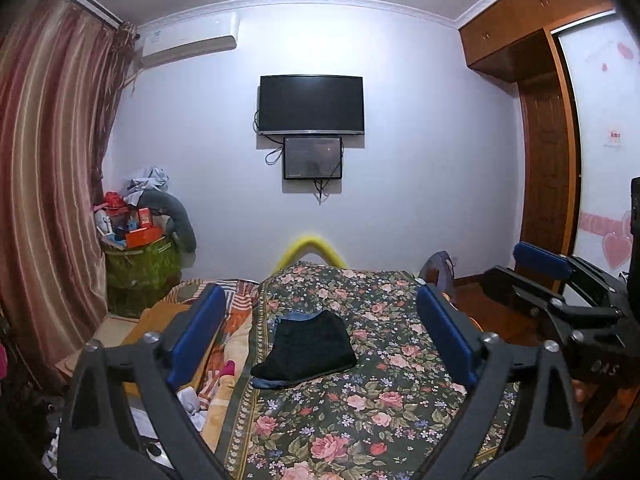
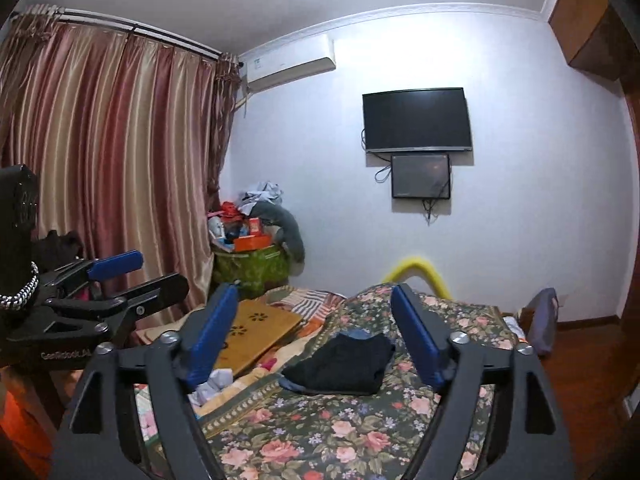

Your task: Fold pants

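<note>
Folded black fabric pants [image 1: 305, 350] lay soft, light, limp; best pinched at edge. Left gripper [image 1: 320, 336], right gripper [image 2: 314, 340]: fingers wide apart, empty.

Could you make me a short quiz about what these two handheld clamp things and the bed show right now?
1. True or false: the black pants lie folded on the floral bedspread, and neither gripper touches them.
2. What hangs on the wall above the small dark panel? A) a mirror B) a black television C) a clock
3. Fill in: the jaws of the left gripper and the right gripper both stand ____.

Key
1. True. The pants lie in a compact bundle, clear of all the blue pads.
2. B, the television.
3. Open, with nothing between them.
</note>
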### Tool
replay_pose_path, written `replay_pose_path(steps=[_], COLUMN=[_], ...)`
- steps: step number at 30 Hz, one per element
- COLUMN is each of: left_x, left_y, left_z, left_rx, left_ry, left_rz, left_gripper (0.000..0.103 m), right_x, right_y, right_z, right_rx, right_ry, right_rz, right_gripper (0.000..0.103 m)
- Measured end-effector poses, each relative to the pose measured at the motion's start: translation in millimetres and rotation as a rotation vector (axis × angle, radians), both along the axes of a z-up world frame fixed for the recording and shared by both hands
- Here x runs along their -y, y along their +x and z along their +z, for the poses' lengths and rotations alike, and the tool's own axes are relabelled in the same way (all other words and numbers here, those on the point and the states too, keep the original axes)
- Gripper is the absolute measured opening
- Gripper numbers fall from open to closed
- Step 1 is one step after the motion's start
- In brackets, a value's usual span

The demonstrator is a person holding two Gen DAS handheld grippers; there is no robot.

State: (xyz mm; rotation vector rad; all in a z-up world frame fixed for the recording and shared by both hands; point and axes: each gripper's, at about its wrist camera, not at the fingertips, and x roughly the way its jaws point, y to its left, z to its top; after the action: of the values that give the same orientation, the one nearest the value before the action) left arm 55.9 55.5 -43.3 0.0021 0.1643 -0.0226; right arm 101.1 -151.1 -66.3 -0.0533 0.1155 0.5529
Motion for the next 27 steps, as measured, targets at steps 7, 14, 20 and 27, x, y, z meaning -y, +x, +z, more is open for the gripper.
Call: replay_pose_path(steps=[7, 14, 20, 27], left_x=[0, -3, -4, -3], left_y=[-2, 1, 1, 2], left_z=[-6, -9, -10, -14], left_rx=[0.003, 0.004, 0.006, 0.0], left_ry=[-0.006, -0.02, -0.018, -0.008], left_rz=[0.014, 0.023, 0.016, 0.013], left_gripper=[0.103, 0.103, 0.103, 0.103], right_x=[7, 10, 9, 10], right_y=[0, -5, -7, -6], right_z=[-4, -9, -11, -13], right_rx=[0.01, 0.009, 0.001, -0.014], right_ry=[0.023, 0.022, 0.015, 0.011], right_rz=[-0.041, -0.053, -0.056, -0.054], right_gripper=[0.103, 0.103, 0.103, 0.103])
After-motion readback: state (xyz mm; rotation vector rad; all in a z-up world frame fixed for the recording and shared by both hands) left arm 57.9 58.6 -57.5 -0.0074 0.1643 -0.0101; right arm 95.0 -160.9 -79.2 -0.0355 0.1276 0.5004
